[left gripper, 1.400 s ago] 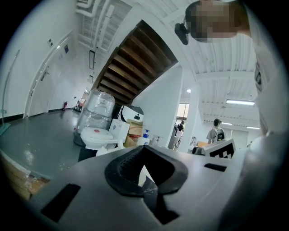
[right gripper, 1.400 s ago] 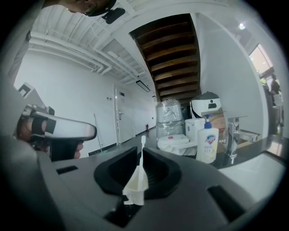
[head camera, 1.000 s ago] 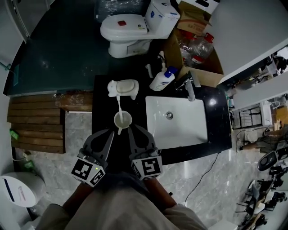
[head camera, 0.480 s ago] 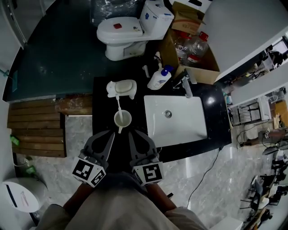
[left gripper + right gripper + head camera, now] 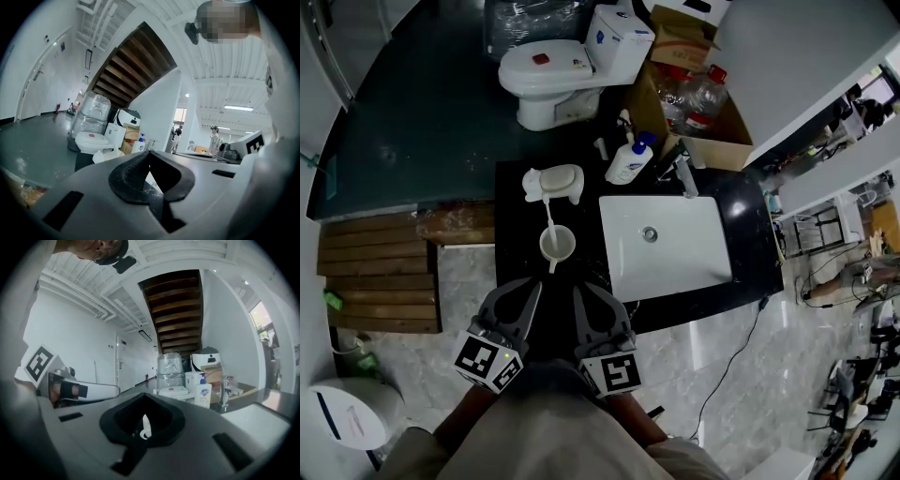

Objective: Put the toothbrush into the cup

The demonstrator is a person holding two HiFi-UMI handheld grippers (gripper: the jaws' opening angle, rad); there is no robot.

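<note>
Toothbrush (image 5: 549, 214) in cup (image 5: 569, 243); left tongs (image 5: 532, 286), right tongs (image 5: 581, 292) closed, empty, nearby.

Left gripper (image 5: 525, 289) and right gripper (image 5: 586, 293) drew slightly back from the cup (image 5: 556, 243).

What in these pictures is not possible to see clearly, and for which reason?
- Toothbrush bristle end: head view, too small.
- Toothbrush's lower end: head view, hidden inside the cup.
- Cup: right gripper view, only a sliver shows past the shut jaws of the right gripper.
- Cup: left gripper view, hidden behind the left gripper.
- Soap bottle label: all views, too small.
</note>
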